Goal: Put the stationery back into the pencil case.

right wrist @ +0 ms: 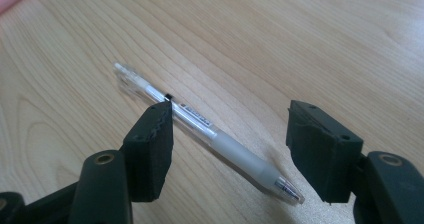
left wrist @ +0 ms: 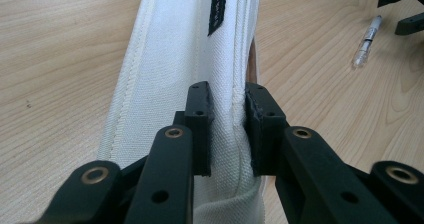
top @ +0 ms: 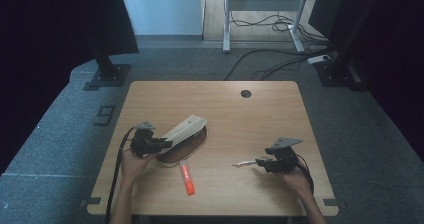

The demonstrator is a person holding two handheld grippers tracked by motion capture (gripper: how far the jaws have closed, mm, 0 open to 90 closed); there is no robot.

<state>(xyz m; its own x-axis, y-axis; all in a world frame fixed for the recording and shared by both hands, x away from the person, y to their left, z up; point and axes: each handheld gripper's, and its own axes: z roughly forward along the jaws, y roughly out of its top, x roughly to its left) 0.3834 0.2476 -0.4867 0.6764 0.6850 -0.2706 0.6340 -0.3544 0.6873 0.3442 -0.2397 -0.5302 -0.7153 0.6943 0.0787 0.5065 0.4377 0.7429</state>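
Pouch [left wrist: 190,59] clamped in left tool [left wrist: 227,129]; right tool [right wrist: 230,149] apart around pen [right wrist: 210,134].

Black jaws, brass rivets, trailing cables

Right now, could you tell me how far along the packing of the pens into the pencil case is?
Early stage. Done: the left gripper is shut on the white pencil case, holding one edge up. In hand: the right gripper is open with the clear pen lying between its fingers, not yet gripped. Left: that pen and the red pen both lie on the table.
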